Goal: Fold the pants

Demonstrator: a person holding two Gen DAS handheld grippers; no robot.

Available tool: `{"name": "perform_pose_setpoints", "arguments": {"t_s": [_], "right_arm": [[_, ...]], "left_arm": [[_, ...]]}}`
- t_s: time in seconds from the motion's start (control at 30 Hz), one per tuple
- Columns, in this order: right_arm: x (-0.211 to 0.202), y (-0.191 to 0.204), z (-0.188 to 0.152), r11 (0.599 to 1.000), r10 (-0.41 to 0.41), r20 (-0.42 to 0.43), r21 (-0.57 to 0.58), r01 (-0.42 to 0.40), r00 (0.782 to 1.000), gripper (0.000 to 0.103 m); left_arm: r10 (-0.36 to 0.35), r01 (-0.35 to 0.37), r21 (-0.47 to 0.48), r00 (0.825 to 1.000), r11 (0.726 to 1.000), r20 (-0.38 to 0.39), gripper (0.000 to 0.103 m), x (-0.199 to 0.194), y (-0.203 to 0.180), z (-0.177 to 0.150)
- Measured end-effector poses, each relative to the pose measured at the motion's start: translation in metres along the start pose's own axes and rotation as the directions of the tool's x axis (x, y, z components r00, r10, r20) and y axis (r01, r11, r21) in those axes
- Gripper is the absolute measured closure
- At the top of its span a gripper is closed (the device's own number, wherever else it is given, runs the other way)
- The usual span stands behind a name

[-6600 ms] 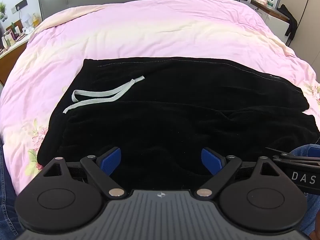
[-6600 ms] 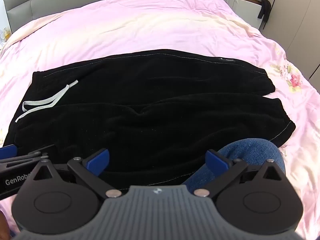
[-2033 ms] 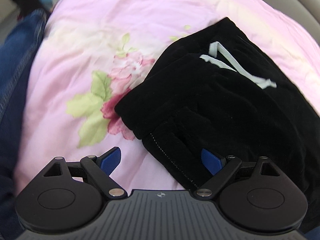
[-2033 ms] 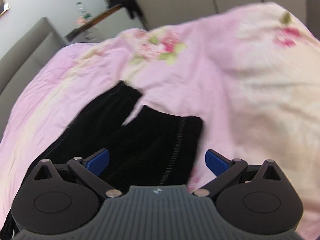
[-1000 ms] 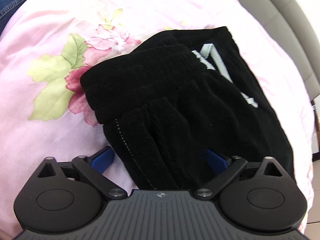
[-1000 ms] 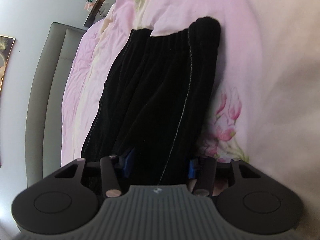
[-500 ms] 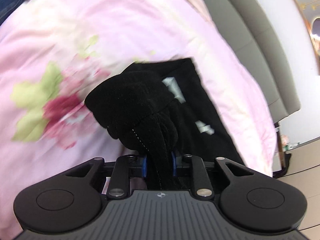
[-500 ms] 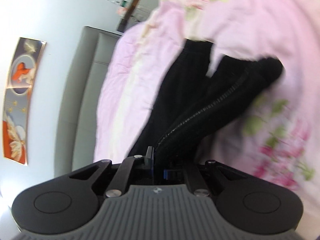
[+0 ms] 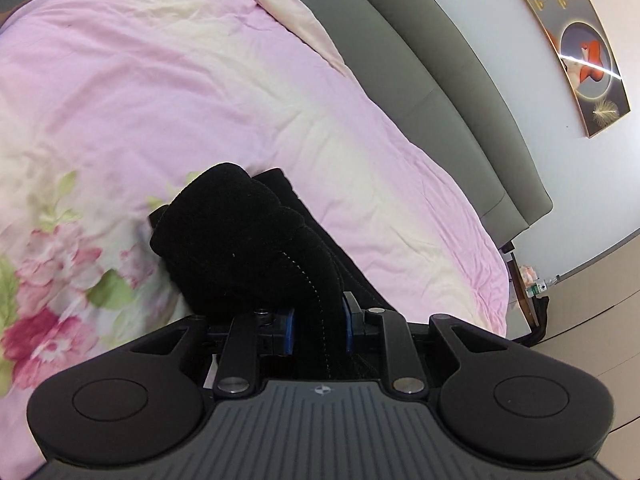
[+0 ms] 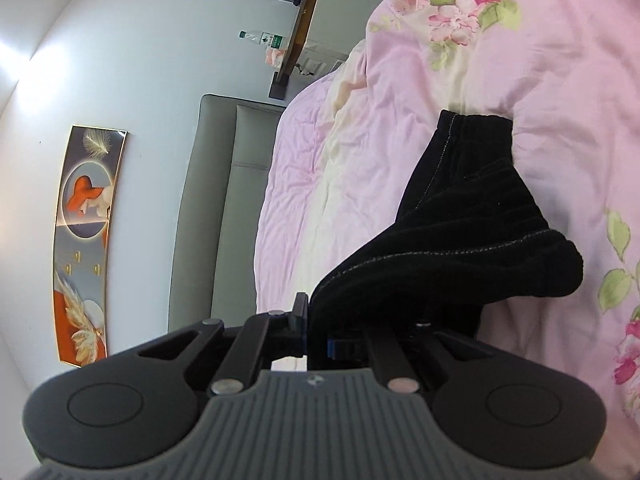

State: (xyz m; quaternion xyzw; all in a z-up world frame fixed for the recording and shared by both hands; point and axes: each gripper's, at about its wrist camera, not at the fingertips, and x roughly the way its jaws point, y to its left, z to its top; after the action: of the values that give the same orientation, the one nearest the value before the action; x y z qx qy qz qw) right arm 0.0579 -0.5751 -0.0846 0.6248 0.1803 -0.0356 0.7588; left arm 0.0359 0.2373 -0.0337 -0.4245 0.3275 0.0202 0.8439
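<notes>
Here both claws are clamped on the black pants (image 9: 248, 248): the left claw (image 9: 318, 330) pinches a bunched edge of the fabric, and the right claw (image 10: 316, 336) pinches another bunched, stitched edge, probably a leg hem. The held ends are raised off the pink floral bedspread (image 9: 168, 92), while the rest of the garment trails down onto the bed. This looks like the first fold, with the near edge being lifted. Next, both claws likely need to carry that edge across together, level, and lay it on the far edge without sagging.

Bunched pants (image 9: 240, 248) hide drawstring; bottle (image 10: 262, 39) label unreadable.
</notes>
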Motion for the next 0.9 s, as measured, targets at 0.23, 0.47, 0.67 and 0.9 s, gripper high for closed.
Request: {"name": "perform_pose_setpoints", "arguments": {"t_s": [0.23, 0.47, 0.67, 0.9], "right_arm": [[0.043, 0.004, 0.015, 0.995, -0.071, 0.016, 0.069, 0.070, 0.997, 0.099], [0.129, 0.012, 0.039, 0.972, -0.219, 0.010, 0.083, 0.218, 0.976, 0.099], [0.216, 0.017, 0.052, 0.922, -0.386, -0.037, 0.013, 0.387, 0.922, 0.093], [0.258, 0.016, 0.056, 0.864, -0.501, -0.078, -0.092, 0.495, 0.862, 0.077]], "left_arm": [[0.007, -0.007, 0.005, 1.000, 1.000, -0.022, 0.078, 0.055, -0.020, 0.032], [0.126, -0.130, -0.030, 0.985, 0.991, -0.115, 0.076, 0.155, -0.025, 0.076], [0.279, -0.287, -0.025, 0.945, 0.958, -0.168, 0.070, 0.228, -0.023, 0.083], [0.202, -0.222, -0.130, 0.968, 0.966, -0.150, 0.057, 0.220, -0.004, 0.085]]}}
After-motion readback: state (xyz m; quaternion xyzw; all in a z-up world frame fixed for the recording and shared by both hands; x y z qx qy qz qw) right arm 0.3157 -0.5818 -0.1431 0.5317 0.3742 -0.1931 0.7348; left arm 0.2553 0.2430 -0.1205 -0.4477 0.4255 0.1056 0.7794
